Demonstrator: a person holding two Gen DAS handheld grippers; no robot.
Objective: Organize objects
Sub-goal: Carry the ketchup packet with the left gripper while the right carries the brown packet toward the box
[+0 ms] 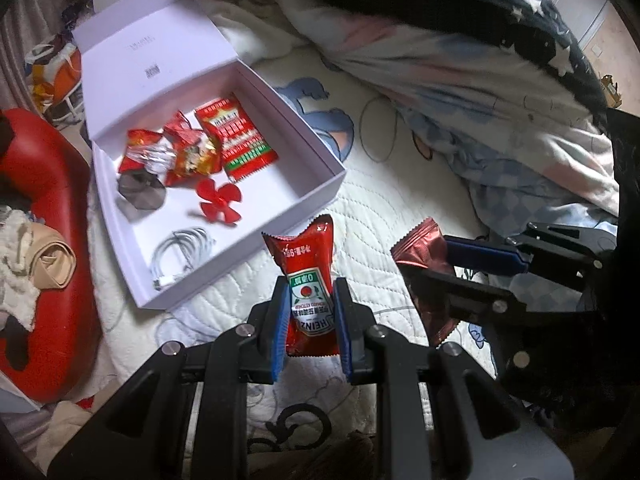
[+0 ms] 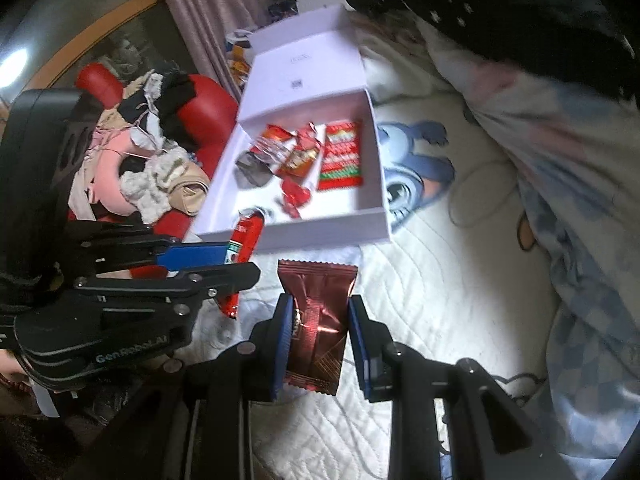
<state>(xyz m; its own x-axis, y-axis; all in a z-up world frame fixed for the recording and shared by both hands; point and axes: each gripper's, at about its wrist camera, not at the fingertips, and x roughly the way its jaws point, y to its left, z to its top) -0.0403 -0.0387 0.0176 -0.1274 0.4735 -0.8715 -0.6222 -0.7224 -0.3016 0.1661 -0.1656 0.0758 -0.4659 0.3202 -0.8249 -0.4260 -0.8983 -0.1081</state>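
My left gripper (image 1: 310,292) is shut on a red Heinz ketchup sachet (image 1: 306,276), which stands up between its blue pads just short of the open white box (image 1: 316,204). My right gripper (image 2: 318,308) is shut on a dark red foil snack packet (image 2: 316,320); that packet (image 1: 420,252) and the right gripper (image 1: 448,264) show at the right of the left wrist view. The left gripper (image 2: 240,256) and its ketchup sachet (image 2: 246,240) appear at the left of the right wrist view, near the box's front wall (image 2: 320,228). In the box lie red snack packets (image 1: 236,140), a red propeller (image 1: 218,202) and a white cable (image 1: 180,252).
The box sits on a white quilted bed cover (image 1: 380,220) with a blue cartoon print (image 2: 416,164). Crumpled bedding (image 1: 480,80) rises behind and to the right. A red chair piled with clothes (image 2: 152,152) stands to the left of the box, whose lid (image 1: 152,52) leans back open.
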